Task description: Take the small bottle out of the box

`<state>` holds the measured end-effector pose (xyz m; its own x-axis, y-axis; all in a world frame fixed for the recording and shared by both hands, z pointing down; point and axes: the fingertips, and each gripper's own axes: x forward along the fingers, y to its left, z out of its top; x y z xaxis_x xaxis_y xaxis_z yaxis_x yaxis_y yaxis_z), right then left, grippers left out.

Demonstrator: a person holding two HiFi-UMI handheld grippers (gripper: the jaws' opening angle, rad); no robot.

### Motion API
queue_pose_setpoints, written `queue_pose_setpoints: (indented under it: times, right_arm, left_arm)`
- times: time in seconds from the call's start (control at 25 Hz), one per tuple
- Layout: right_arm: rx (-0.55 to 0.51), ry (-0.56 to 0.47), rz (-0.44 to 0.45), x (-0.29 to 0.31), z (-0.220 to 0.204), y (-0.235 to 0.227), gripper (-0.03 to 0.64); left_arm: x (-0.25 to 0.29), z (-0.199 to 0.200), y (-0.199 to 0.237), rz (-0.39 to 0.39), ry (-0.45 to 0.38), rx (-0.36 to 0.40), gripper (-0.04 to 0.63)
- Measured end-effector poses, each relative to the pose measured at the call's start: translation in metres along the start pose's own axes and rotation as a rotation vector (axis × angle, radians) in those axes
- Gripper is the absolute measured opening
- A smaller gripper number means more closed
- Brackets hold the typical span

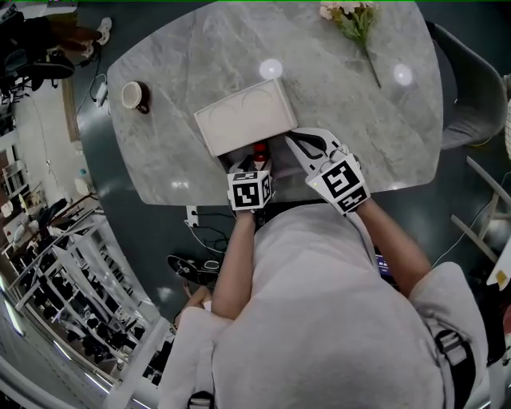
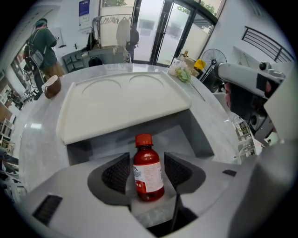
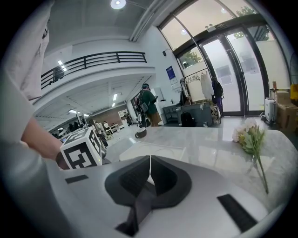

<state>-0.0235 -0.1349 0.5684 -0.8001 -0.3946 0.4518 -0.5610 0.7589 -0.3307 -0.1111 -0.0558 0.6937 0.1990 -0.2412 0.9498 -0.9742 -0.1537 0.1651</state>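
A small red bottle [image 2: 148, 172] with a red cap and white label stands upright between the jaws of my left gripper [image 2: 146, 160]. The ribbed pads [image 2: 117, 173] sit a little off its sides, so the gripper is open around it. Just behind it the white box [image 2: 121, 104] has its lid raised over a grey inside. In the head view the bottle's cap [image 1: 259, 148] shows at the box's [image 1: 246, 117] near edge, above my left gripper [image 1: 254, 161]. My right gripper [image 1: 294, 137] is beside the box's right corner, shut and holding nothing [image 3: 150, 165].
The grey marble table [image 1: 359, 120] carries a brown cup [image 1: 134, 96] at the far left and a bunch of flowers [image 1: 355, 20] at the far right. A grey chair [image 1: 471, 88] stands to the right. A person [image 2: 44, 46] stands far back in the room.
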Motion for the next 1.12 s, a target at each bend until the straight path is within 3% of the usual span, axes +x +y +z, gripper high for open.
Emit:
queue_pose_setpoints:
  times: [1.12]
  right_arm:
    - [0.022,-0.008,-0.045,-0.009,-0.007,-0.009,0.026]
  left_arm:
    - [0.023,-0.012,0.004,0.010,0.076,0.044,0.213]
